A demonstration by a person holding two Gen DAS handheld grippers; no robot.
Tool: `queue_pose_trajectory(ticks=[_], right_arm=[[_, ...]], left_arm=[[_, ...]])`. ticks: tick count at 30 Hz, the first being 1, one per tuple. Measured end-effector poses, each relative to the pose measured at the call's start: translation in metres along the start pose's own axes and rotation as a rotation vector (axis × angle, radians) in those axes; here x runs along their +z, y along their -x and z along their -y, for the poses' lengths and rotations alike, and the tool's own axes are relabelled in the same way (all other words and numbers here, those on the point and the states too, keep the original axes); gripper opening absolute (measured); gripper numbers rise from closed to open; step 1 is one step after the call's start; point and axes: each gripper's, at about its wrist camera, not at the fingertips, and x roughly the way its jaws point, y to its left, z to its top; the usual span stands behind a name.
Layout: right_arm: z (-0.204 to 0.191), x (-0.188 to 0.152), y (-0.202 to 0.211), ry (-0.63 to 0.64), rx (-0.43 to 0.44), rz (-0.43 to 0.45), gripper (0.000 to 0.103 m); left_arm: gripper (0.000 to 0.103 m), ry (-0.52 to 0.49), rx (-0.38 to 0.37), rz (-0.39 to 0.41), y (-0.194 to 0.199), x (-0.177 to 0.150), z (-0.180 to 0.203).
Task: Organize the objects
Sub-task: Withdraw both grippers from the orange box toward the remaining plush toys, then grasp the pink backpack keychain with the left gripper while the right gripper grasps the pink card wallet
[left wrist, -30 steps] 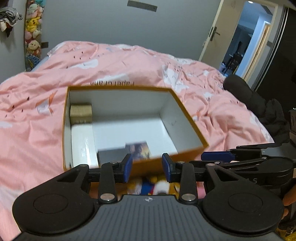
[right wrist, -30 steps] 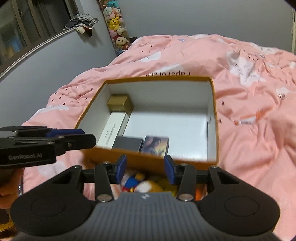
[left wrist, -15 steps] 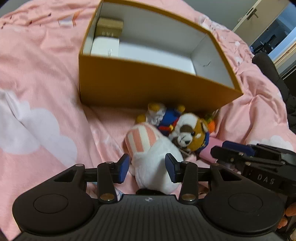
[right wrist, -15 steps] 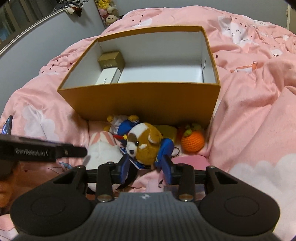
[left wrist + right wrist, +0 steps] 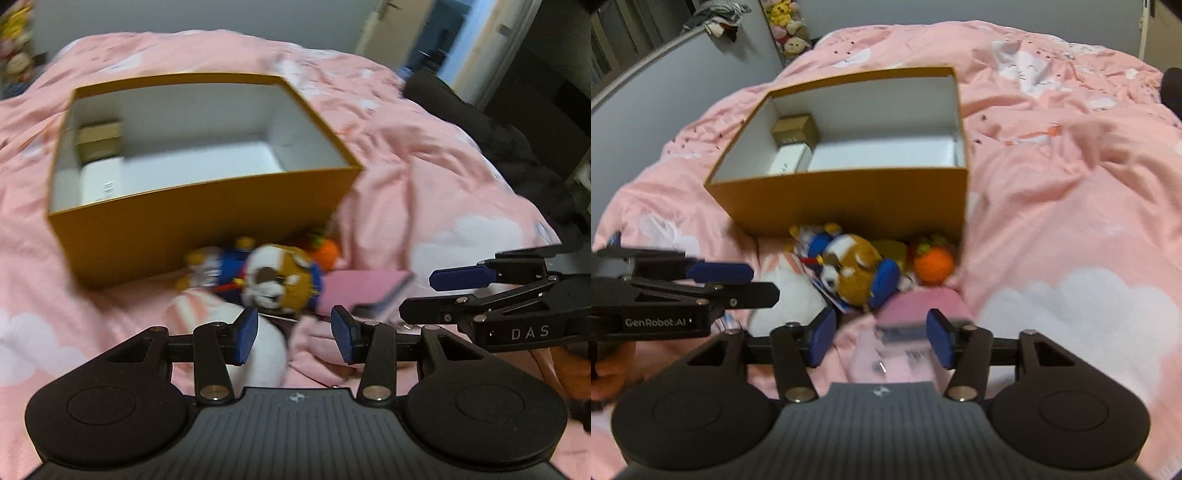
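Observation:
An open orange box [image 5: 207, 218] [image 5: 849, 199] sits on the pink bed, with a gold box [image 5: 794, 131] and a white box [image 5: 790, 160] inside at its left. In front of it lie a brown-and-white plush dog [image 5: 280, 284] [image 5: 853, 269], a white-and-pink plush [image 5: 229, 317] [image 5: 786, 291], an orange knitted ball [image 5: 932, 264] and a pink book [image 5: 362, 290] [image 5: 916, 314]. My left gripper [image 5: 293, 339] is open above the white plush. My right gripper [image 5: 879, 338] is open with the pink book between its jaws, apart from them.
The pink duvet [image 5: 1071, 221] covers the whole bed. A dark garment [image 5: 498, 147] lies at the bed's right edge by an open door. Plush toys [image 5: 786, 26] hang on the far wall.
Both grippers tilted down to the toys, then pulled back and up a little. The right gripper has shifted right from the plush dog to the pink book. Both stay open.

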Motion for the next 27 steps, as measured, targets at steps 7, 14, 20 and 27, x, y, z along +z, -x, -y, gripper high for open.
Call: queue_pose_trajectory(ticks=[7, 14, 20, 27], right_arm=[[0.017, -0.03, -0.011, -0.036, 0.007, -0.137, 0.063], [0.012, -0.028, -0.018, 0.007, 0.055, -0.112, 0.045], [0.006, -0.004, -0.021, 0.061, 0.072, 0.013, 0.031], [0.019, 0.019, -0.044, 0.027, 0.01, 0.079, 0.018]], left_arm=[[0.051, -0.077, -0.011, -0.042, -0.012, -0.002, 0.019], [0.051, -0.124, -0.01, -0.059, -0.015, -0.003, 0.027], [0.051, -0.152, -0.009, -0.046, -0.018, 0.003, 0.028], [0.052, -0.191, -0.002, -0.055, -0.041, 0.017, 0.031]])
